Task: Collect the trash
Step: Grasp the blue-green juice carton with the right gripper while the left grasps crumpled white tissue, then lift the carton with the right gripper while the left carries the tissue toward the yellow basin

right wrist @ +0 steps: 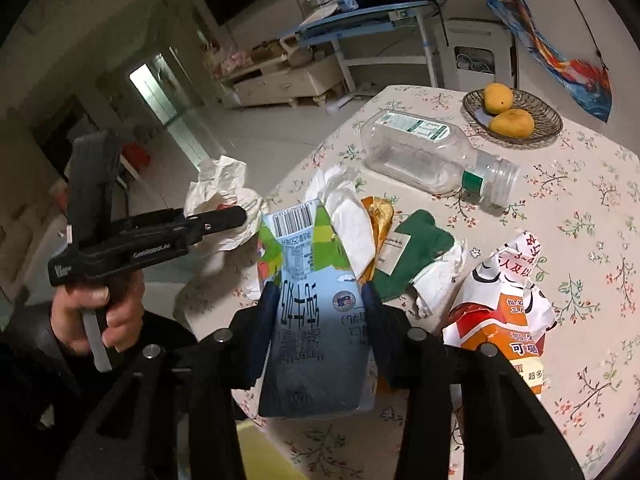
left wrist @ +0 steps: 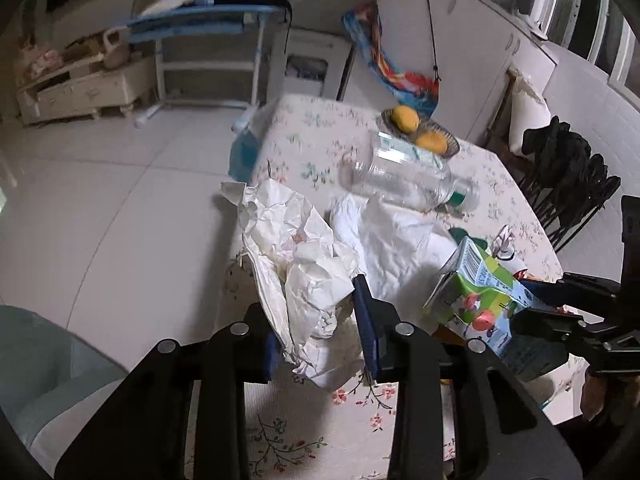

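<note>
The left gripper (left wrist: pixel 320 320) pinches a wad of crumpled white paper (left wrist: pixel 304 276) at the near edge of the floral table (right wrist: pixel 580 208), while the right gripper (right wrist: pixel 318 320) clamps a flattened milk carton (right wrist: pixel 316 300) between its blue pads. On the table lie an empty plastic bottle (right wrist: pixel 432 156), a torn orange-and-white wrapper (right wrist: pixel 504 304) and green scraps (right wrist: pixel 420 244), with a basket of mangoes (right wrist: pixel 512 116) at the far side

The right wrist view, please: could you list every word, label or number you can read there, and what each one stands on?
"GenRobot.AI": side of the left gripper.
"可": orange and white snack bag; also "3~4" near its top; the rest is crumpled.
Milk carton: a barcode and large characters seen upside down, small print too blurred to read.
Clear bottle: green label, too small to read.
</note>
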{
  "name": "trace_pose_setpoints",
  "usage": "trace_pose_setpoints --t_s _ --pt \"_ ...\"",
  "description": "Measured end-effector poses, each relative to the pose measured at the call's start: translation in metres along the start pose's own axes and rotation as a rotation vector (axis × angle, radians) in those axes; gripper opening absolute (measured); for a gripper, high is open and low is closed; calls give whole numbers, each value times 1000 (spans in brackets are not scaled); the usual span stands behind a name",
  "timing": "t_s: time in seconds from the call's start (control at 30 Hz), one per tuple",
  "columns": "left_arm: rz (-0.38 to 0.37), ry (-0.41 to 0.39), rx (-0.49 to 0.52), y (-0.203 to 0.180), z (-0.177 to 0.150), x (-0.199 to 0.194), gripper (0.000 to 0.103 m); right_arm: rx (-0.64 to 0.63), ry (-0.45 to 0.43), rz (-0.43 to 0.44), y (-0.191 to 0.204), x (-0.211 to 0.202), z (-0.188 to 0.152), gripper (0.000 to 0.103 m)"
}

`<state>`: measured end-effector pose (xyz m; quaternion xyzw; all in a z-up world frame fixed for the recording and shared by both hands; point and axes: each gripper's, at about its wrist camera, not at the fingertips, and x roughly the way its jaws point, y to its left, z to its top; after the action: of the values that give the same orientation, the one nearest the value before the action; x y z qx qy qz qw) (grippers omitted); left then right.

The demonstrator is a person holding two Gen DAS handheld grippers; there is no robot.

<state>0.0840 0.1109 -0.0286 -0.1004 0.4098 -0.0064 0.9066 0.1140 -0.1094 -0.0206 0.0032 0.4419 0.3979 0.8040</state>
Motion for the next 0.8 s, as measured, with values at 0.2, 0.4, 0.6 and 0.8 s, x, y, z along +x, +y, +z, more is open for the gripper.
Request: trace_pose_setpoints --t_s 0.2,0.4,0.6,0.8 --pt "5 7 0 -4 -2 0 31 -94 56 -102 14 11 -8 43" --pt "-1 -31 -25 -3 -3 -12 31 -99 43 -99 19 13 -11 42" --pt "-16 -71 -50 -5 -10 -32 31 5 -44 -42 8 -8 -10 42" --pt "-9 -93 -35 -11 -26 -50 31 82 -148 -16 4 -35 -12 42"
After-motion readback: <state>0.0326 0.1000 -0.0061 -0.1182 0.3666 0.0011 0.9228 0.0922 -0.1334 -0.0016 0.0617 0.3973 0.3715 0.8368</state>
